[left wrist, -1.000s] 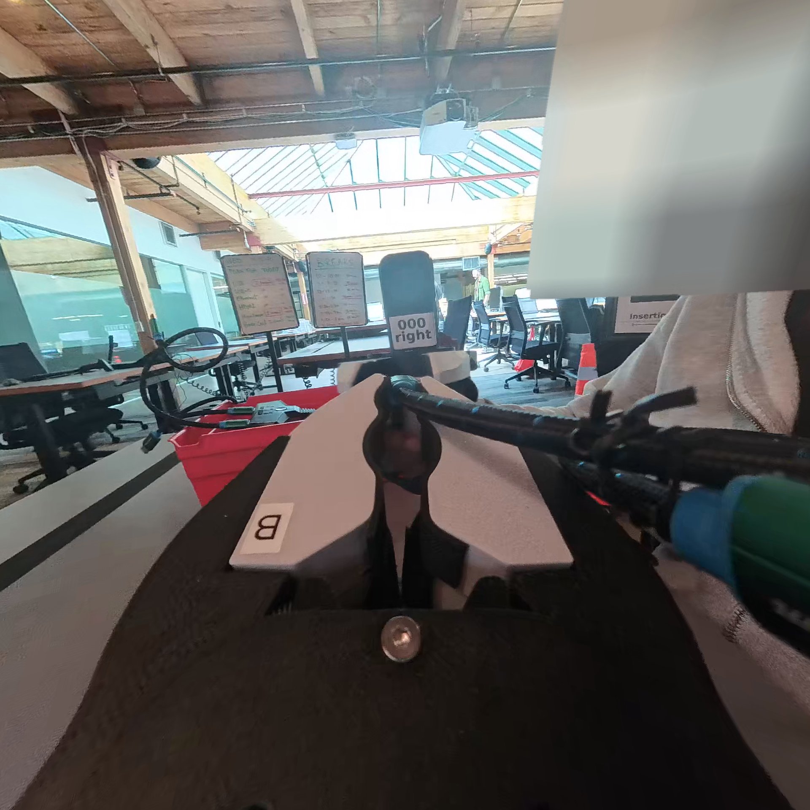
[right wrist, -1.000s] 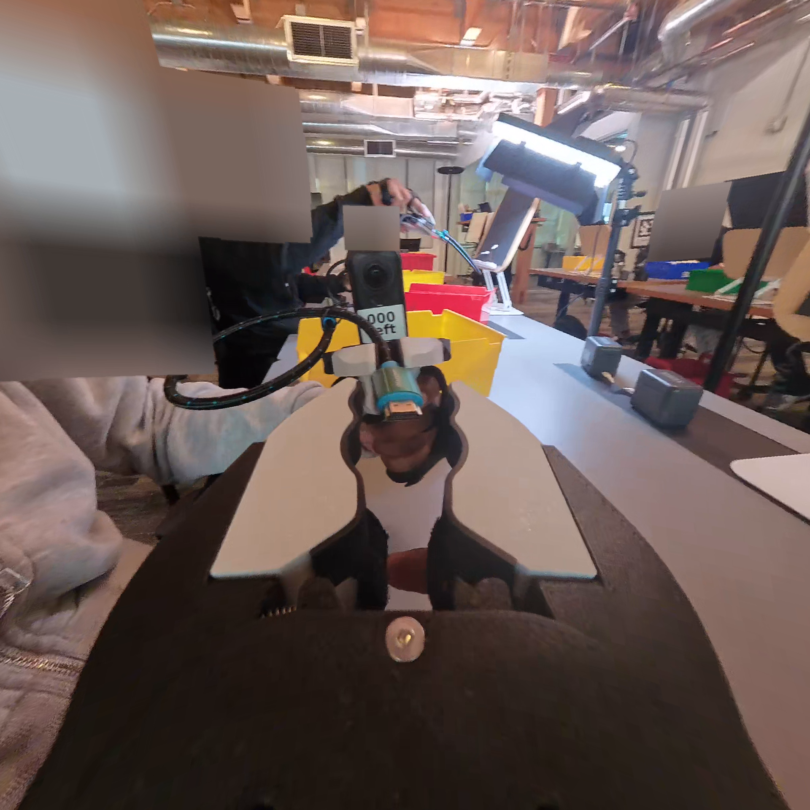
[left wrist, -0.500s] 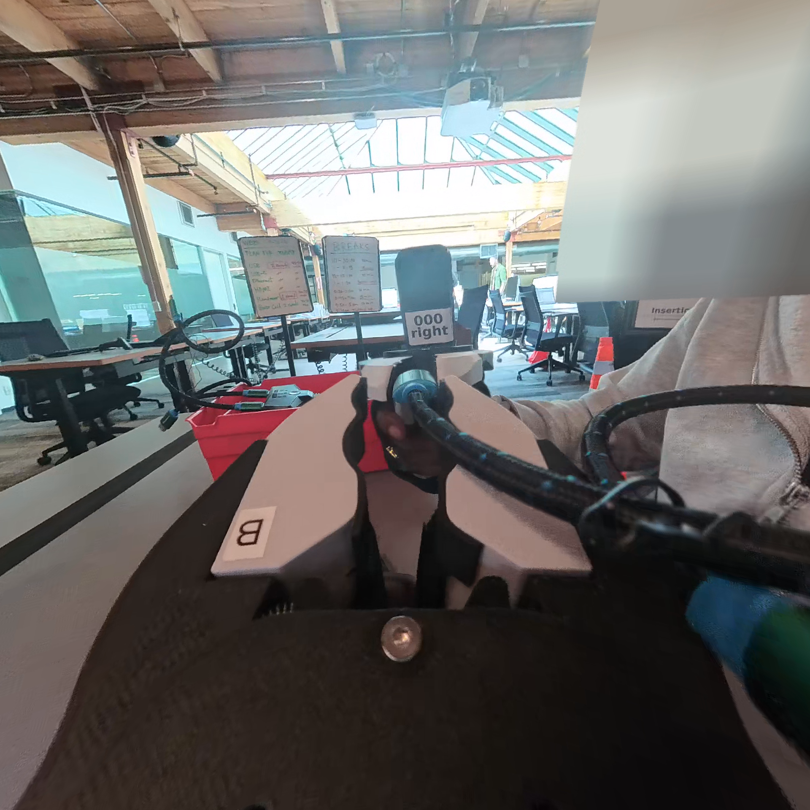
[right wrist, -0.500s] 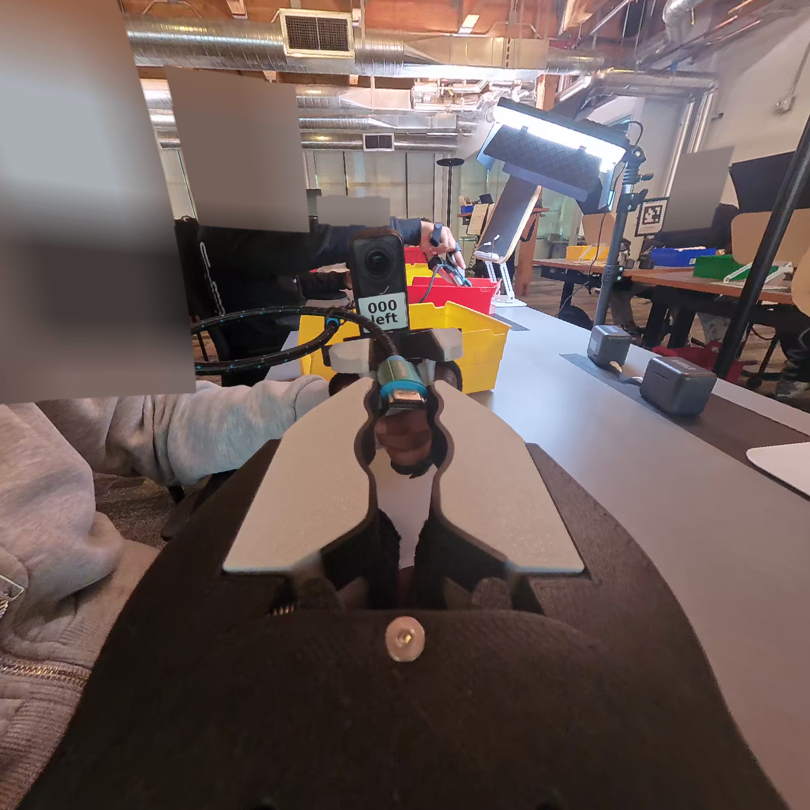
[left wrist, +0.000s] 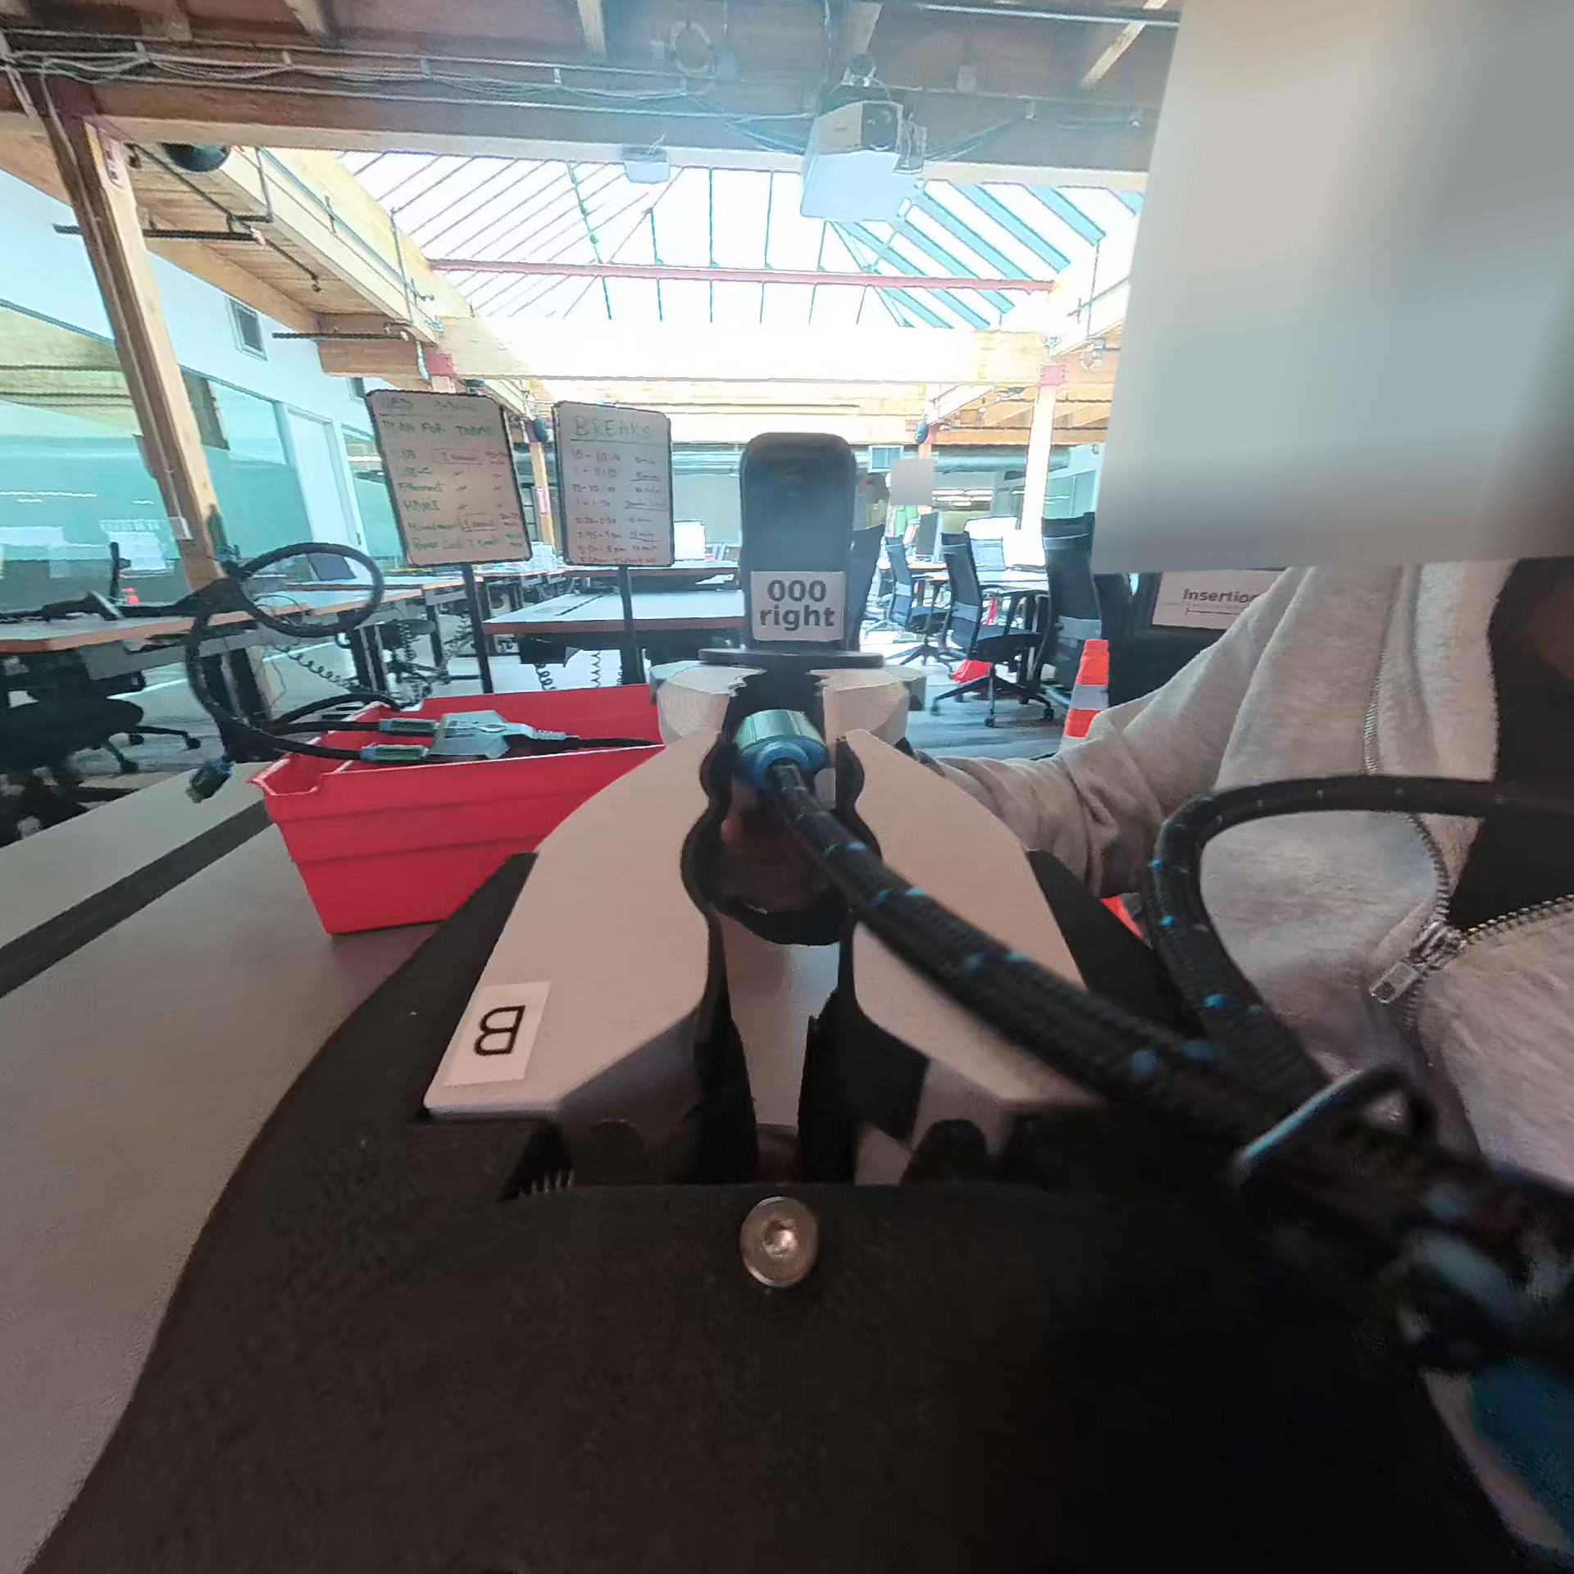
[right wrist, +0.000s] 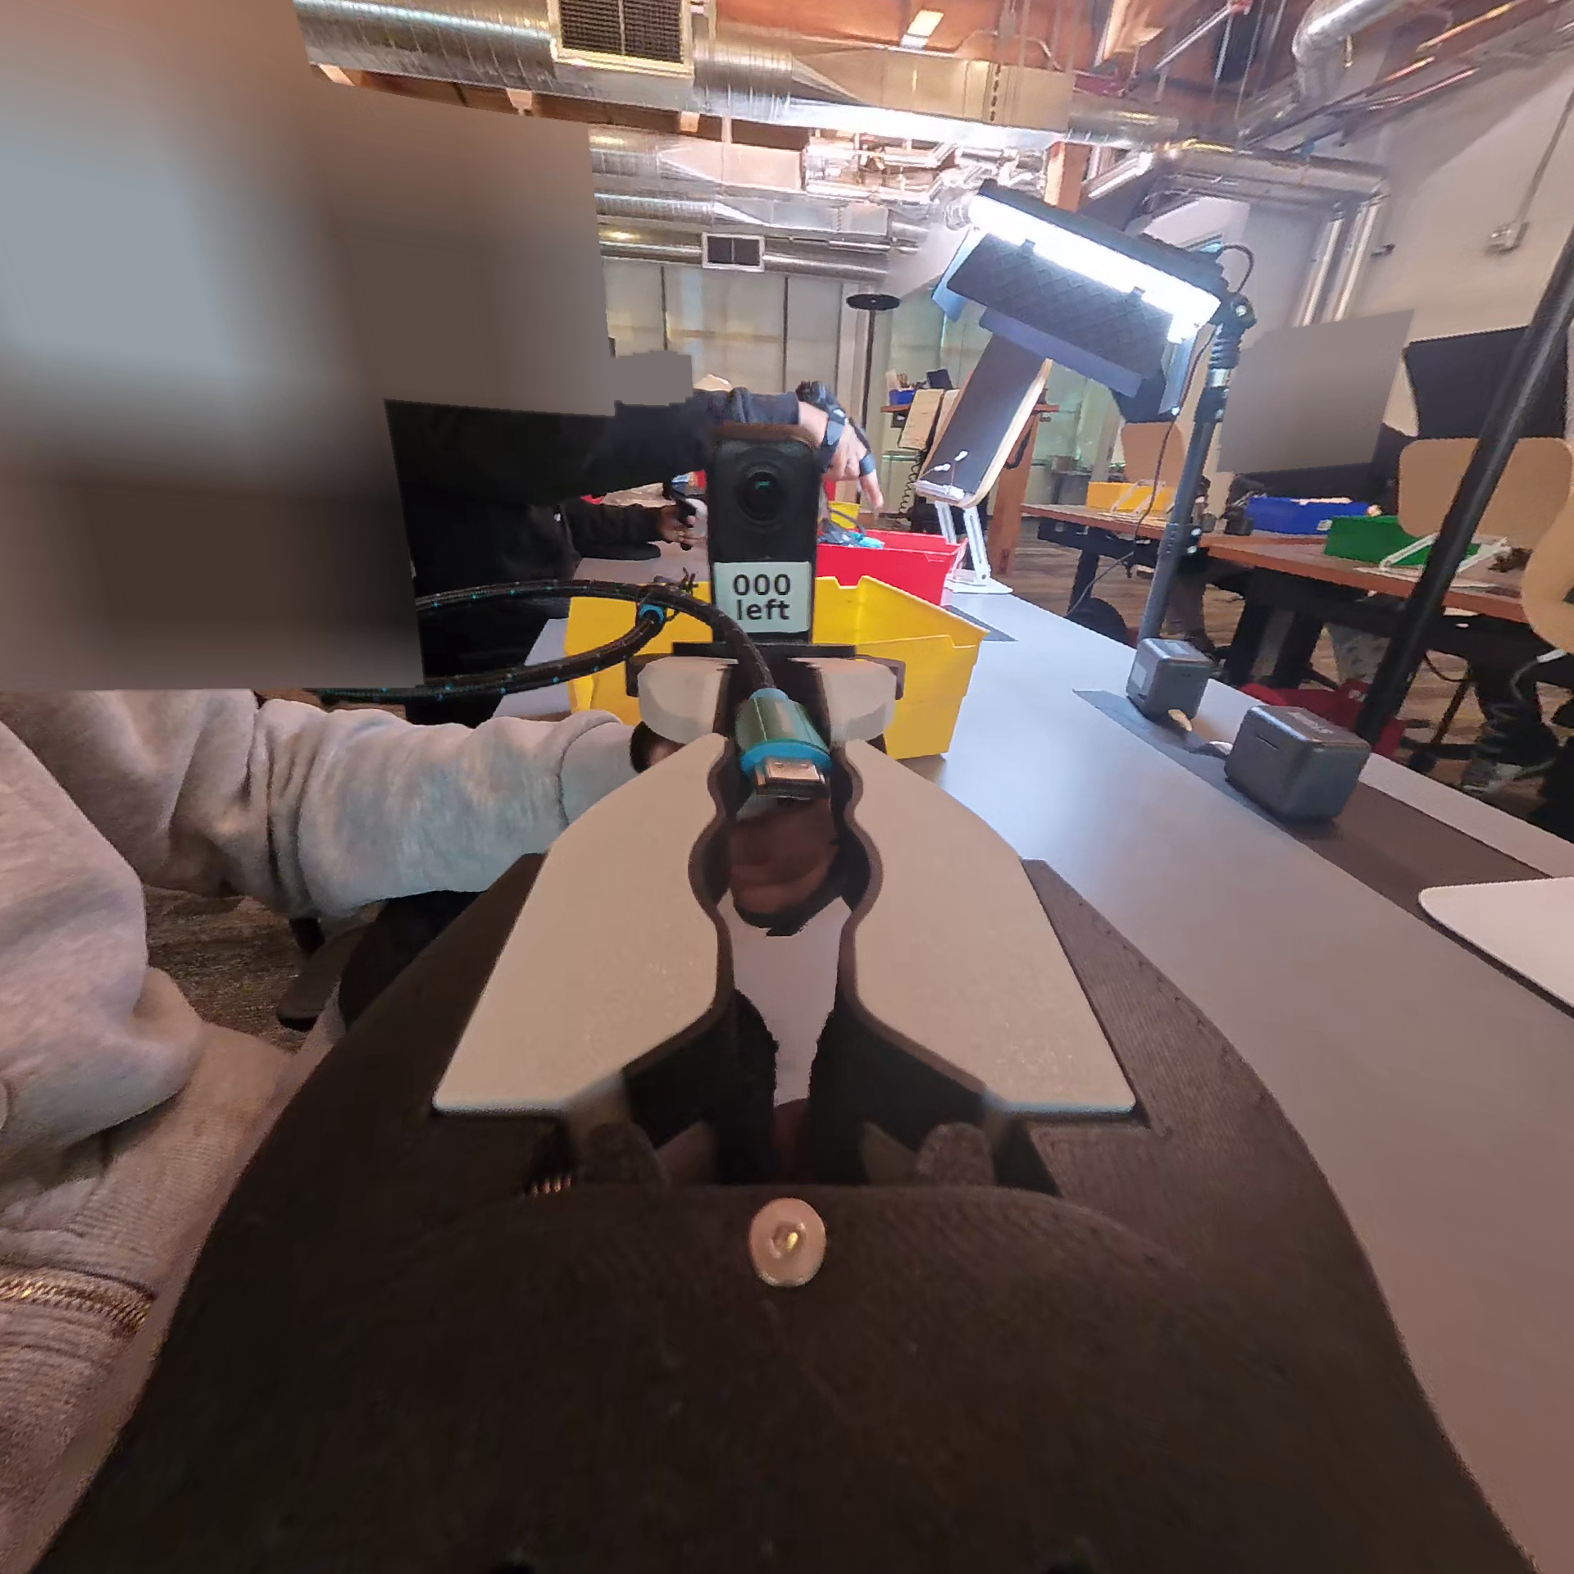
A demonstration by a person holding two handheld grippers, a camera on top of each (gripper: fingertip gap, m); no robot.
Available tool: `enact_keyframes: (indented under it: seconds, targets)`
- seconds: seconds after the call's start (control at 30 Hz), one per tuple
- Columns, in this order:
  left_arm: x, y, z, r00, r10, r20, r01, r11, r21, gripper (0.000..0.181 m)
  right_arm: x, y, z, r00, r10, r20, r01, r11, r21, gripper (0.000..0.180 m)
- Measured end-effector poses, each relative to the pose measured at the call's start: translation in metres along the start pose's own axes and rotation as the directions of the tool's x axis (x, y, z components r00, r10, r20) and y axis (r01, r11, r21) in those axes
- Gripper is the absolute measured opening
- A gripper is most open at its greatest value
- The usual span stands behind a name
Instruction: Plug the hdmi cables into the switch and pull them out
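An open-plan office turned workshop: exposed timber beams [left wrist: 511,128], skylight [left wrist: 724,230], rows of office chairs [left wrist: 988,613], whiteboards [left wrist: 451,490], parts bins [right wrist: 920,673], studio light [right wrist: 1082,290].

- Overhead, a slanted skylight [left wrist: 741,247] floods the hall with daylight, framed by timber beams [left wrist: 511,119] and a wooden post [left wrist: 145,358].
- A projector [left wrist: 860,153] hangs from the ceiling beneath it.
- Two whiteboards [left wrist: 451,477] on stands sit among long desks, with black office chairs [left wrist: 979,596] farther back and an orange cone [left wrist: 1086,690] on the floor.
- Glass partitions [left wrist: 68,494] line the left side.
- The grey table [left wrist: 128,1065] carries a dark strip along it.
- The other way, silver ducts [right wrist: 766,51] run under the ceiling.
- A bright panel light [right wrist: 1099,281] on a stand leans over the table [right wrist: 1192,920].
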State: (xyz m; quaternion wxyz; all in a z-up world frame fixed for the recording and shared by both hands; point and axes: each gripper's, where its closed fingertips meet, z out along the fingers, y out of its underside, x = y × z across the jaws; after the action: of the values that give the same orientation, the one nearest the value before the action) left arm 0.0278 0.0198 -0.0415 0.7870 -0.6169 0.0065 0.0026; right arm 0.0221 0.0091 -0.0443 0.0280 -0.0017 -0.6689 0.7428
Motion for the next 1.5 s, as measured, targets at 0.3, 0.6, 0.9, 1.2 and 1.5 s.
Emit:
enact_keyframes:
  seconds: [0.3, 0.6, 0.9, 1.2, 1.5]
  targets:
    - [0.001, -0.01, -0.004, 1.0, -0.021, -0.021, 0.022, 0.998, 0.05, 0.02, -0.007, -0.012, -0.008, 0.997, -0.018, 0.074, 0.015, 0.999, 0.035, 0.025]
    - [0.001, -0.005, -0.004, 1.0, -0.008, -0.018, 0.008, 1.0, 0.027, 0.02, -0.001, -0.009, -0.008, 0.999, -0.035, 0.029, 0.034, 0.999, 0.018, 0.014]
    - [0.002, -0.007, -0.005, 1.0, 0.002, -0.02, -0.001, 1.0, 0.031, 0.02, -0.002, -0.006, -0.007, 0.999, -0.043, 0.033, 0.043, 0.999, -0.002, 0.014]
    - [-0.003, -0.003, -0.004, 0.999, 0.03, 0.026, -0.03, 1.0, -0.001, 0.021, 0.002, -0.003, -0.006, 0.998, -0.062, 0.003, 0.062, 0.997, -0.034, 0.014]
    - [-0.005, 0.007, -0.001, 0.999, 0.038, 0.039, -0.036, 0.998, -0.045, 0.021, 0.002, 0.002, -0.004, 0.997, -0.076, -0.007, 0.075, 0.996, -0.057, 0.014]
